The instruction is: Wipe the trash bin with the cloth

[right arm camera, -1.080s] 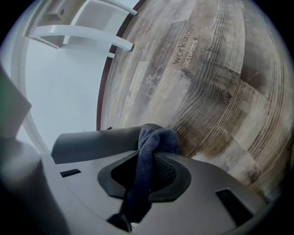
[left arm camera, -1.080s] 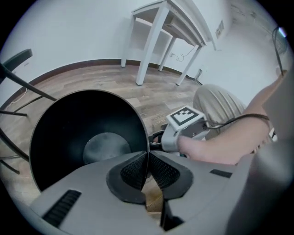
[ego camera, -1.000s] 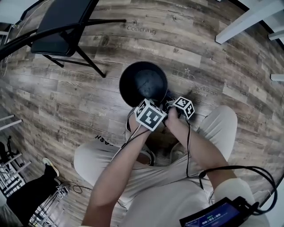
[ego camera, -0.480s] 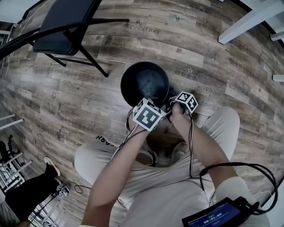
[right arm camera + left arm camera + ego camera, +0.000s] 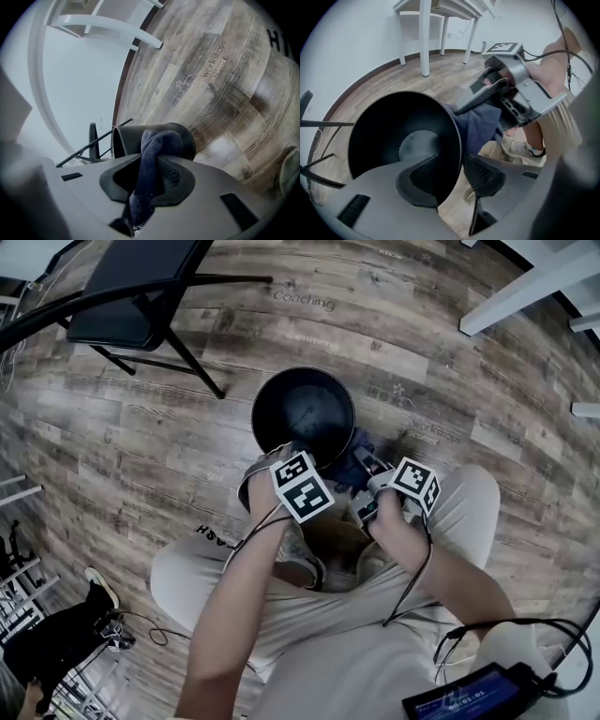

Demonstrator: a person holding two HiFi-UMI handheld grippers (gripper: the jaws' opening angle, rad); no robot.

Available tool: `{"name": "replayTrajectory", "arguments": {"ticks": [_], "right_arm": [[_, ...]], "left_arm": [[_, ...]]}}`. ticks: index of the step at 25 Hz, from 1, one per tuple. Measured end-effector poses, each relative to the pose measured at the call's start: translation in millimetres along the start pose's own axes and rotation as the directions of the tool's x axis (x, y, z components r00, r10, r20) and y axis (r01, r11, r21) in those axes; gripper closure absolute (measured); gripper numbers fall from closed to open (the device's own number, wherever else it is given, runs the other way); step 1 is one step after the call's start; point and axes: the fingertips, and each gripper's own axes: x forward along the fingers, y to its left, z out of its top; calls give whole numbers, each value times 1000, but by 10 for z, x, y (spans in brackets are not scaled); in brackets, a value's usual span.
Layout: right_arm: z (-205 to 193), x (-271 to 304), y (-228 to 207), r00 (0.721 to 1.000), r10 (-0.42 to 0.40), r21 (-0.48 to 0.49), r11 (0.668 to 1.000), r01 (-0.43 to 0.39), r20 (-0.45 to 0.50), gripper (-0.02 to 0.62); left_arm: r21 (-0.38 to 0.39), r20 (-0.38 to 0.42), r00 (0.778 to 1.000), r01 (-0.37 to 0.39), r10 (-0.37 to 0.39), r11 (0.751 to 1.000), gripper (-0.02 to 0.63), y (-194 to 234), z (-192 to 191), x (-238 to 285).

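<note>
The black trash bin (image 5: 303, 416) stands upright on the wood floor in front of my knees. My left gripper (image 5: 279, 454) straddles the bin's near rim (image 5: 458, 140), one pad inside and one outside. Its jaws are opening, and a gap shows beside the outer pad (image 5: 482, 172). My right gripper (image 5: 364, 468) is shut on a dark blue cloth (image 5: 154, 157), which bunches against the bin's outer wall (image 5: 185, 136). In the left gripper view the cloth (image 5: 480, 126) hangs from the right gripper (image 5: 461, 107) just outside the rim.
A black folding chair (image 5: 131, 287) stands to the far left of the bin. White furniture legs (image 5: 525, 282) are at the far right, and more white legs (image 5: 424, 37) stand by the wall. My shoes (image 5: 522, 147) rest close behind the bin.
The two grippers have drawn apart. The right one has moved right and nearer to me with the cloth. The left one has shifted slightly left at the bin's rim.
</note>
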Motion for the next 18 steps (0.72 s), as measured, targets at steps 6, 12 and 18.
{"name": "replayTrajectory", "arguments": {"ticks": [6, 12, 18], "right_arm": [[-278, -57, 132, 996, 86, 111, 990, -90, 36, 526], [-144, 190, -233, 992, 23, 157, 987, -43, 126, 526], [-36, 642, -862, 984, -126, 152, 983, 107, 123, 526]], "left_arm": [[-18, 17, 998, 60, -60, 998, 557, -135, 49, 115], [-47, 53, 998, 42, -40, 998, 580, -160, 184, 140], [-123, 90, 996, 1, 10, 992, 583, -124, 294, 149]]}}
